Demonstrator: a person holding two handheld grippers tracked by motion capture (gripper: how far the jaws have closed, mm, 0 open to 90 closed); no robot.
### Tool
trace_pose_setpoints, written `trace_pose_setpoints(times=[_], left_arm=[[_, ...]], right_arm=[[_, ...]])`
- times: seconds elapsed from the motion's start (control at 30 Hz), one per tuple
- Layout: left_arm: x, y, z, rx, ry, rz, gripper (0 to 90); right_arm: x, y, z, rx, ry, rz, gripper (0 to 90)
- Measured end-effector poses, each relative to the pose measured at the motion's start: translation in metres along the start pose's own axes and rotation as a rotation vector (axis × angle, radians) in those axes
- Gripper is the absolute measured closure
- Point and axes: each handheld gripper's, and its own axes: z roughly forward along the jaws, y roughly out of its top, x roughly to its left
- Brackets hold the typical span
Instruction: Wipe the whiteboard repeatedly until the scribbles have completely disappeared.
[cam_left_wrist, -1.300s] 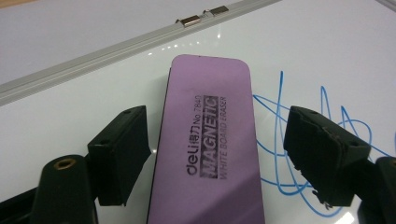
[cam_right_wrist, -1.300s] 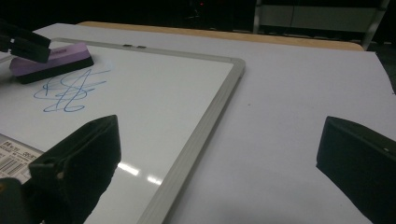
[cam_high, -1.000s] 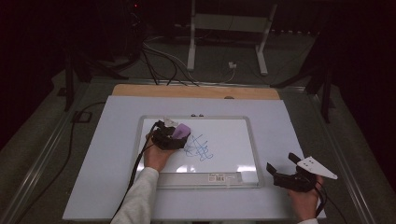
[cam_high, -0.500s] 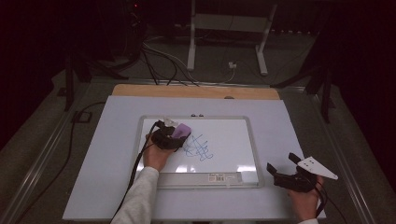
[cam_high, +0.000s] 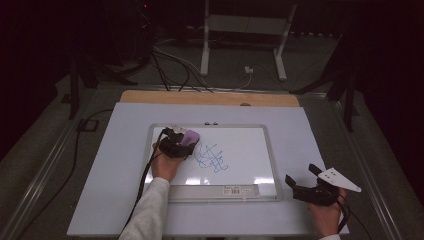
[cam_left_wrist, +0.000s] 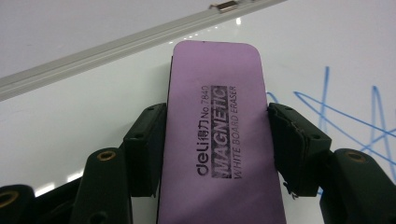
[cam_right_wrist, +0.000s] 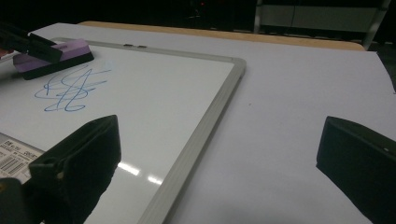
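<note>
Now the left gripper (cam_high: 183, 141) has just been closing its jaws, and both pads press the long sides of a purple magnetic whiteboard eraser (cam_left_wrist: 219, 135), which lies flat on the whiteboard (cam_high: 250, 150) near its far left corner, just beside the blue scribble (cam_high: 212, 160). Well apart, the right gripper (cam_high: 303, 180) hovers with jaws spread wide over the white tabletop (cam_high: 115, 165), off the board's near right corner.

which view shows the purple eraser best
The left gripper view: the purple eraser lies close up between the left gripper fingers, its printed label readable. The high view shows it small at the whiteboard's upper left; the right gripper view shows it side-on beside the blue scribble.
</note>
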Motion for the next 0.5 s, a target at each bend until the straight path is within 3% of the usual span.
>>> trace_pose_setpoints(times=[0.27, 0.37, 0.5], left_arm=[[-0.017, 0.0, 0.001, -0.002, -0.024, 0.052, 41.8], [-0.014, 0.0, 0.002, -0.004, -0.04, 0.042, 41.8], [-0.01, 0.001, 0.002, -0.002, -0.024, 0.032, 41.8]], right_arm=[[0.0, 0.0, 0.0, 0.0, 0.001, 0.001, 0.0], [0.0, 0.0, 0.0, 0.0, 0.0, 0.0, 0.0], [0.0, 0.0, -0.001, -0.002, 0.0, 0.005, 0.0]])
